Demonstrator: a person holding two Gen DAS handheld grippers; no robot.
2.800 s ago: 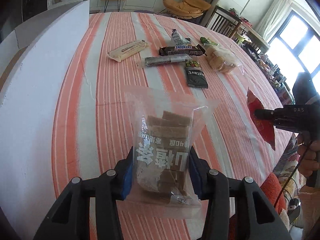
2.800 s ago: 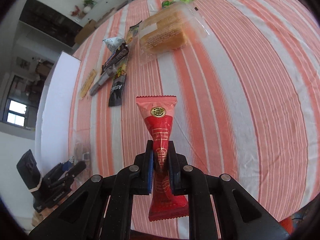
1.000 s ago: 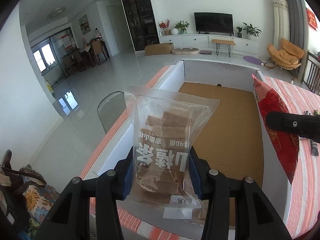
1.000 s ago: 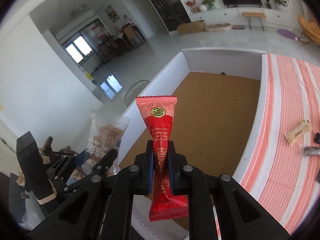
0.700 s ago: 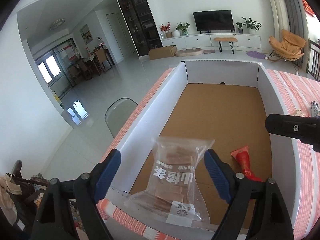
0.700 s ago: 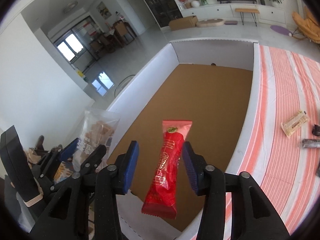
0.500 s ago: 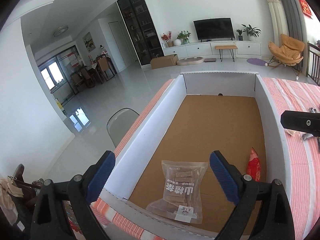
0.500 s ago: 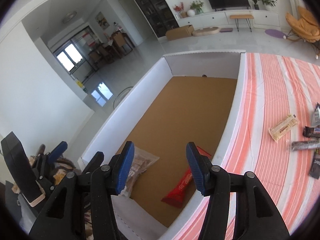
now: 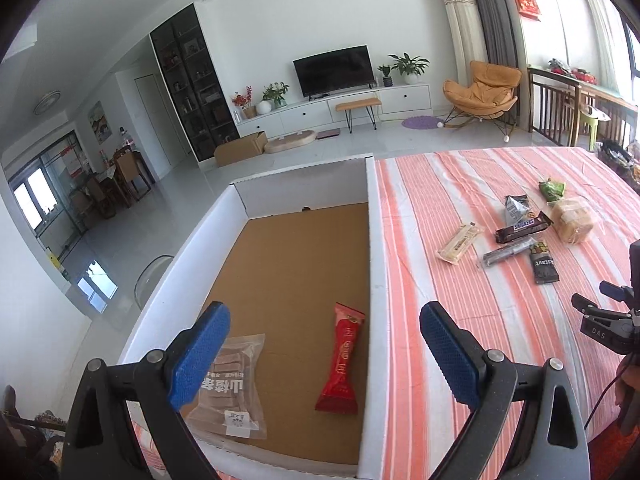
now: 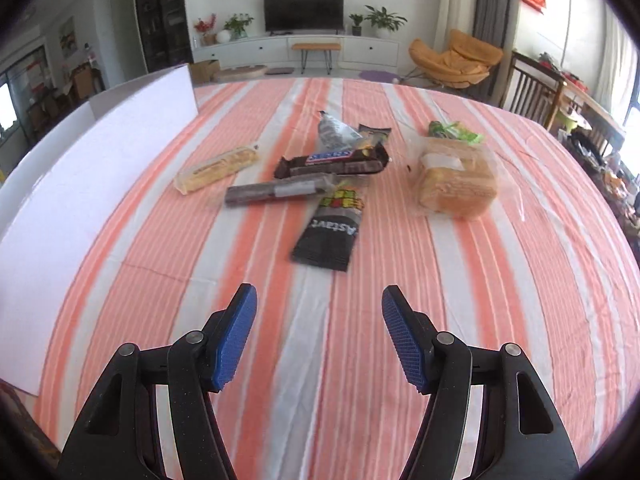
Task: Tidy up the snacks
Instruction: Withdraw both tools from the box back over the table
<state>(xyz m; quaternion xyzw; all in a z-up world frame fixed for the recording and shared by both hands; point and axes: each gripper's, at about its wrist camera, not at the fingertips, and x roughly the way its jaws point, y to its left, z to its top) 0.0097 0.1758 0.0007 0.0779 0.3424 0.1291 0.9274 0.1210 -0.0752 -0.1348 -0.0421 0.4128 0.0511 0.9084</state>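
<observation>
Snacks lie in two groups, taken here relative to the white cardboard box on the striped tablecloth. Inside the box, on its brown floor, a clear bag of brown wafers rests at the near end by the left wall, and a red stick packet lies beside it, close to the right wall, the two apart. The left gripper hovers over the box's near end with its blue pads spread wide and nothing between them.

Out on the cloth to the right of the box, the remaining snacks cluster together: a pale wafer bar nearest the box wall, then a Snickers bar with a dark clear-wrapped stick just in front of it, a silver pouch behind, a black Astick packet, a bagged bread loaf farther off, and a green packet behind the loaf. The right gripper sits above bare cloth short of the black packet, jaws wide apart and empty.
</observation>
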